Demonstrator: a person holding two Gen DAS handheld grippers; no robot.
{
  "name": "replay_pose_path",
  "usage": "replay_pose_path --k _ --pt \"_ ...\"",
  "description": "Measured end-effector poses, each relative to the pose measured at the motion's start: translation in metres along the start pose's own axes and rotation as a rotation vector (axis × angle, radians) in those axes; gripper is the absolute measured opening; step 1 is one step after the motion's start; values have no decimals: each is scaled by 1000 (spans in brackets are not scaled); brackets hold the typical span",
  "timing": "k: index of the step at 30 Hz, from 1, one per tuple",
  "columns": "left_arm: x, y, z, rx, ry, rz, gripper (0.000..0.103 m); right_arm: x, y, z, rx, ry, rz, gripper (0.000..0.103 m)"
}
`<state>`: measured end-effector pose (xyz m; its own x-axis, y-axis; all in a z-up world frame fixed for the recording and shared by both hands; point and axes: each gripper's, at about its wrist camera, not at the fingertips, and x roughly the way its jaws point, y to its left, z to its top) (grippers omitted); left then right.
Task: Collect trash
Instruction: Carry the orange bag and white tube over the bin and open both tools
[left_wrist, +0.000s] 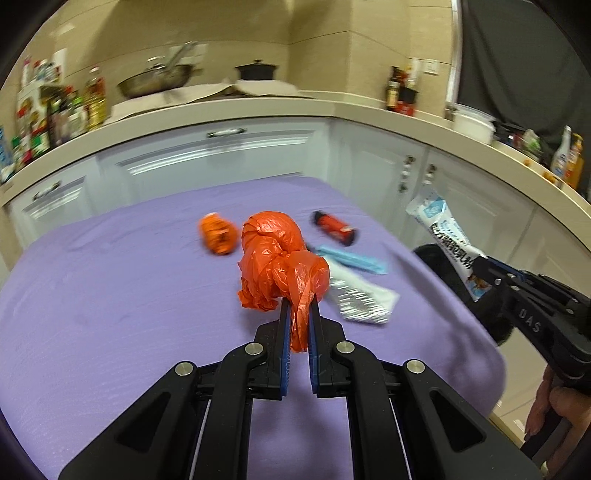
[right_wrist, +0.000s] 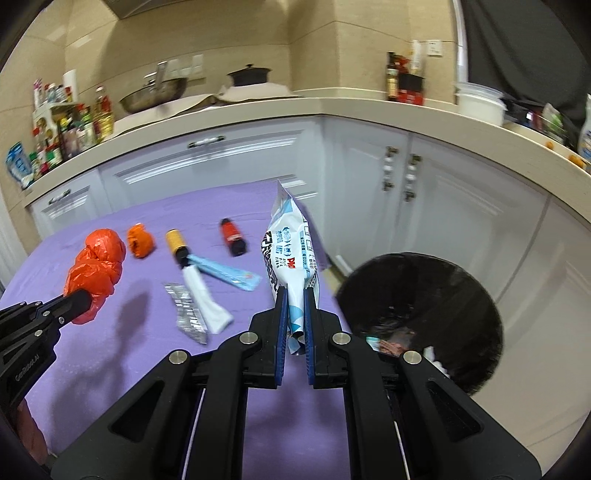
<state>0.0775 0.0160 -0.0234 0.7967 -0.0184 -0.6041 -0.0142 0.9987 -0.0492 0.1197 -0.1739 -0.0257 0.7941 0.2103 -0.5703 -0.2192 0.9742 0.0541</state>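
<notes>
Purple cloth (right_wrist: 110, 354) covers the table and fills the middle and lower left of the right wrist view. Next in size is the black trash bin (right_wrist: 421, 317), at the lower right of that view, just past the table's edge. It is open on top and some scraps lie in the bottom.

The right gripper (right_wrist: 295, 295), in the lower middle, is clenched on a white and blue snack bag (right_wrist: 288, 254), which stands up above the cloth, close to the bin. The left gripper (left_wrist: 298, 314), in the lower middle of the left wrist view, is clamped on a crumpled red plastic bag (left_wrist: 280, 258), held above the cloth.

Smaller trash lies on the cloth in the middle of the right wrist view: a blue wrapper (right_wrist: 225, 273), a white wrapper (right_wrist: 207, 299), a silver pill sheet (right_wrist: 186, 312), a little orange ball (right_wrist: 140, 240), a yellow tube (right_wrist: 177, 243) and a red tube (right_wrist: 232, 236).

The step now looks like carrying both bags to the bin. To do it well, keep both grips tight until each bag is right over the black opening. The snack bag is closer, so it could go first. Let go low, so nothing lands on the floor.
</notes>
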Motion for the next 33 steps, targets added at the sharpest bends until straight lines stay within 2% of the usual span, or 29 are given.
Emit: replay_pose_path --k 20,33 --pt "38 -143 17 212 -28 -161 9 -19 -133 -20 183 -26 -158 8" --pt "70 -197 19 279 -3 -183 9 -4 -173 -31 236 -8 -185 8"
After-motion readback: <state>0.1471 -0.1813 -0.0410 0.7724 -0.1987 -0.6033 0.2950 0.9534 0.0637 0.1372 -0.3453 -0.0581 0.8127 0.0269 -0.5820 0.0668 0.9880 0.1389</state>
